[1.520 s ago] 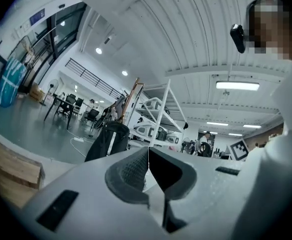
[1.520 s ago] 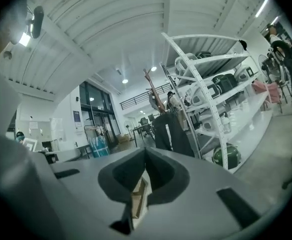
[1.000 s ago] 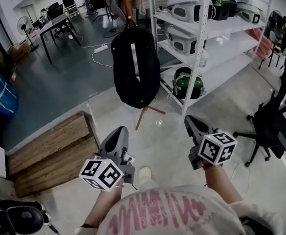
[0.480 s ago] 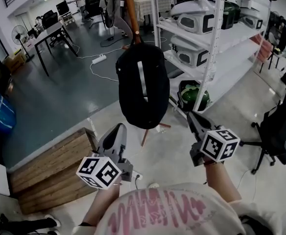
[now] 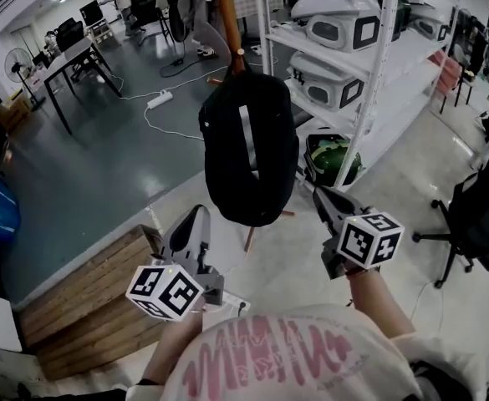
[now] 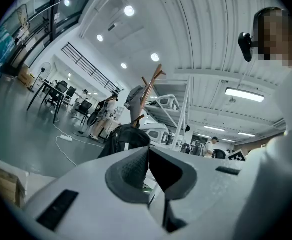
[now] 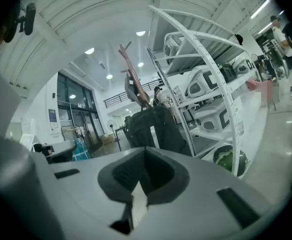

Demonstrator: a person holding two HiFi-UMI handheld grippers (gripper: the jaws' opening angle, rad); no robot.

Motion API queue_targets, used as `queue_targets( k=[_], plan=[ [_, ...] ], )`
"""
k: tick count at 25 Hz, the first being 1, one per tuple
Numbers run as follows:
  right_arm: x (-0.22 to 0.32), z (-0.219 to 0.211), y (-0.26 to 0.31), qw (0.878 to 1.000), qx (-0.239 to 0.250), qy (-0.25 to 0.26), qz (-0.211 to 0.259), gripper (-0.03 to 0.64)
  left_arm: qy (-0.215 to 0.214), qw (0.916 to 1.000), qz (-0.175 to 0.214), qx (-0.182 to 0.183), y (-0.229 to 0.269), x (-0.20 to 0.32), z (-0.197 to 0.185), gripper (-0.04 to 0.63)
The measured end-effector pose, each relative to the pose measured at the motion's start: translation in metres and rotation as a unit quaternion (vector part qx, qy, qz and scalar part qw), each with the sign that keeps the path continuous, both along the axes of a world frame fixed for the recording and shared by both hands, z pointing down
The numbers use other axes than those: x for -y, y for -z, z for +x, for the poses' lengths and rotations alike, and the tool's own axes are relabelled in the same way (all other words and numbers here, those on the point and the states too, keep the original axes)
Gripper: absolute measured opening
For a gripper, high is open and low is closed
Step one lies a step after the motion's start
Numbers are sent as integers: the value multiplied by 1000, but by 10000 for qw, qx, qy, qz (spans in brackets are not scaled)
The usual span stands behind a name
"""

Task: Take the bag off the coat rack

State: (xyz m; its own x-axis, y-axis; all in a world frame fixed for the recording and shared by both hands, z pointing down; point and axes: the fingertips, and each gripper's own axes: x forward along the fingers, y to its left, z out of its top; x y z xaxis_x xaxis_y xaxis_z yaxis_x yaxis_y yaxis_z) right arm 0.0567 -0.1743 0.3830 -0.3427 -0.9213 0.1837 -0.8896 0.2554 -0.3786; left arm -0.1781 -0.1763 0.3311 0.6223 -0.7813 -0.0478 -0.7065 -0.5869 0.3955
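Observation:
A black bag (image 5: 251, 147) with a pale vertical stripe hangs from a brown wooden coat rack (image 5: 226, 19) straight ahead of me. The bag (image 6: 123, 140) also shows beyond the jaws in the left gripper view, and the bag (image 7: 153, 128) sits under the rack's pole (image 7: 132, 76) in the right gripper view. My left gripper (image 5: 196, 222) is shut and empty, low and left of the bag. My right gripper (image 5: 321, 197) is shut and empty, just right of the bag's lower part, not touching it.
A white metal shelf unit (image 5: 369, 48) with white appliances stands right of the rack, a green helmet (image 5: 328, 157) on its bottom level. A wooden pallet (image 5: 85, 295) lies at my lower left. A black office chair (image 5: 478, 215) stands at the right. Desks (image 5: 64, 53) and people stand far back.
The bag and rack have come nearer and now loom larger between the grippers. Both grippers stay shut and have come closer to the bag's lower part.

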Motion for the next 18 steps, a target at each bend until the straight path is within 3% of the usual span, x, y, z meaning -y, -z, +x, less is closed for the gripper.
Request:
queue_targets(
  k=[5, 9, 15, 18],
  plan=[
    [9, -9, -14, 9997, -83, 121, -187, 5, -56, 9992, -307, -263, -18, 15, 1, 5],
    [23, 3, -19, 9997, -47, 68, -215, 5, -90, 9991, -374, -194, -27, 27, 14, 5],
    [67, 18, -22, 9996, -32, 230, -173, 5, 202, 9978, -468, -420, -33, 67, 19, 5],
    [100, 28, -17, 9992, 44, 379, -104, 5, 363, 9978, -431, -347, -30, 90, 29, 5]
  ],
)
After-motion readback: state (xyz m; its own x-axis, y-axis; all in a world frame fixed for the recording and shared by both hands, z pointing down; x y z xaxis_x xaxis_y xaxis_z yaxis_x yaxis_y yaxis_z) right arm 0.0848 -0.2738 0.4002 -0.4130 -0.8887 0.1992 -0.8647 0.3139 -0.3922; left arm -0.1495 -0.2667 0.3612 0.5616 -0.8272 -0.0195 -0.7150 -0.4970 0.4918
